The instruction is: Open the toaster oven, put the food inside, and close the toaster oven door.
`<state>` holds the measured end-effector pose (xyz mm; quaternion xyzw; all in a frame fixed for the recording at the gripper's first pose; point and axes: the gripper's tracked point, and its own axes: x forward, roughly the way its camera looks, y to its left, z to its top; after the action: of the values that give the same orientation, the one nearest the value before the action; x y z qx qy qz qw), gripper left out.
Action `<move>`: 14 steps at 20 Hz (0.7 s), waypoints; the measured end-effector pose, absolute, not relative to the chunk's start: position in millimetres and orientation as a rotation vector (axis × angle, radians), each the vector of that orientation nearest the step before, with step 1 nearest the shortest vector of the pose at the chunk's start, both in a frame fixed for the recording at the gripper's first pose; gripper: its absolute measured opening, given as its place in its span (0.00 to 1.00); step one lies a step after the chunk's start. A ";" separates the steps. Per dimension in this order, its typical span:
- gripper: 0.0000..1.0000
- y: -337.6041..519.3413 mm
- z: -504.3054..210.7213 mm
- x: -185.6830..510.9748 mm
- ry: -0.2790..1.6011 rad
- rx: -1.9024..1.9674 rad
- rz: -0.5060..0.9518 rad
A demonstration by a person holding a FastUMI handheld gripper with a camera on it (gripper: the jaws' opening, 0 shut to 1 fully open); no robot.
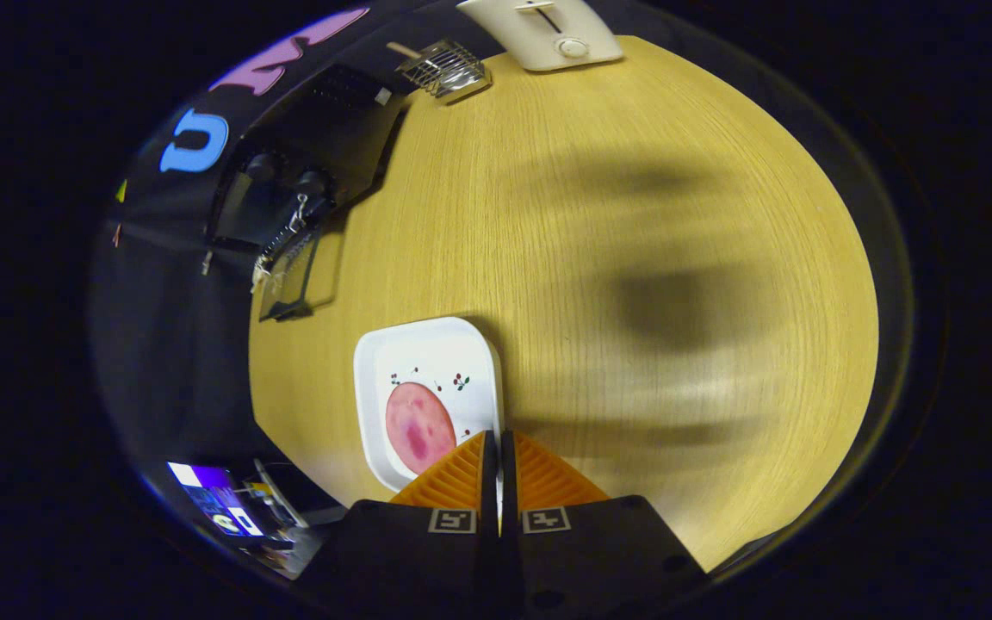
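Observation:
A white square plate [444, 353] lies on the wooden table [634, 215], and a round pink slice of meat [418, 426] rests on its near part. My gripper [496, 437] is shut with nothing between its fingers; its tips hover at the plate's near right rim, just beside the slice. The black toaster oven [315, 146] stands well beyond the fingers at the table's edge against the booth wall. Two of its knobs show, and its glass door [288, 280] appears to hang open toward the plate.
A small wire rack [449, 69] with a wooden handle lies beyond the oven. A cream pop-up toaster [552, 34] stands at the table's far end. A lit screen [216, 504] sits off the table near the fingers. Dark shadows fall across the wood.

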<state>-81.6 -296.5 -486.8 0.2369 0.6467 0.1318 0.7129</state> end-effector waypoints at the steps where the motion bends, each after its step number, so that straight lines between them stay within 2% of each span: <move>1: 0.05 -292.2 -479.6 -83.9 1.418 0.598 0.282; 7: 0.05 -233.6 -438.1 -101.6 1.316 0.878 0.198; 14: 0.05 -94.1 -396.1 -84.5 1.178 1.021 0.118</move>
<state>-84.5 -94.1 -396.1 0.4603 0.5307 0.0533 0.7097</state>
